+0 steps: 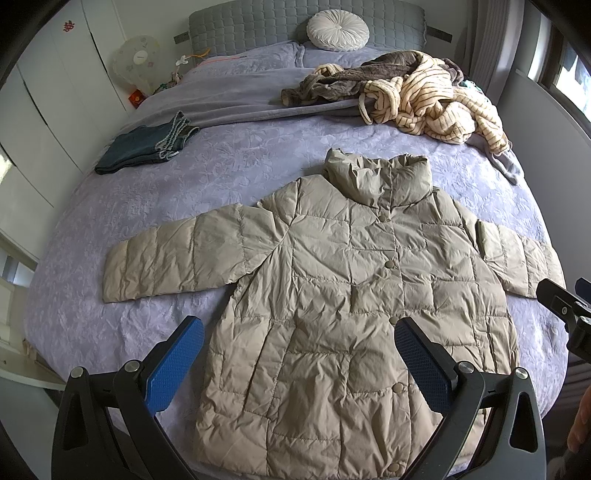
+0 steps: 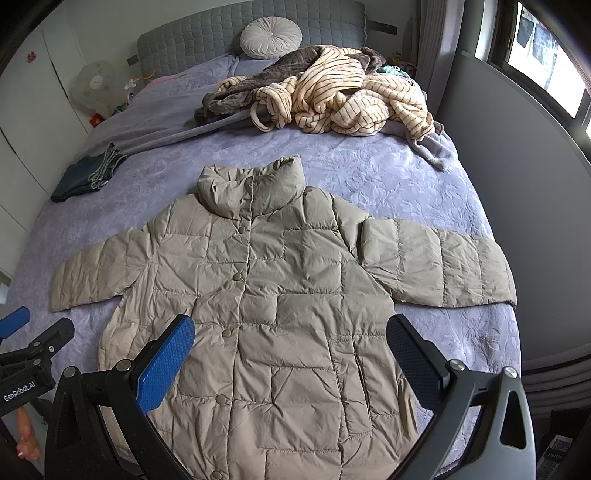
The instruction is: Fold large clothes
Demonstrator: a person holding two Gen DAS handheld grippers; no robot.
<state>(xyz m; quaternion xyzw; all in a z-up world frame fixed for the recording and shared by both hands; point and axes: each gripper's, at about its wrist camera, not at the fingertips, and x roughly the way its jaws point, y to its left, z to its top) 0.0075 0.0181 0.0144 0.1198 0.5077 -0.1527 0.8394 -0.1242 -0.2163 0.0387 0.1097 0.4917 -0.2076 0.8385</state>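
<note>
One beige puffer jacket [image 1: 332, 288] lies flat on the bed [image 1: 229, 155], both sleeves spread, directly ahead of two hand-held grippers. The left hand-held gripper [image 1: 299, 363] and right hand-held gripper [image 2: 290, 360] gape released above its hem. Beyond: one folded jeans [image 1: 144, 147], one heap of robes [image 2: 325, 99], one round cushion [image 1: 338, 29].

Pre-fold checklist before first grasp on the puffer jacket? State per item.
1. Puffer jacket spread flat, front up, snaps shut: ok.
2. Both sleeves out to the sides: ok; left sleeve, right sleeve.
3. Left gripper open, holding nothing: ok.
4. Right gripper open, holding nothing: ok.
5. Bedspread around the jacket free of clutter: ok; folded jeans and the striped robe pile lie apart from it.
6. Hem edge lying flat: cannot tell, hidden behind the grippers.
</note>
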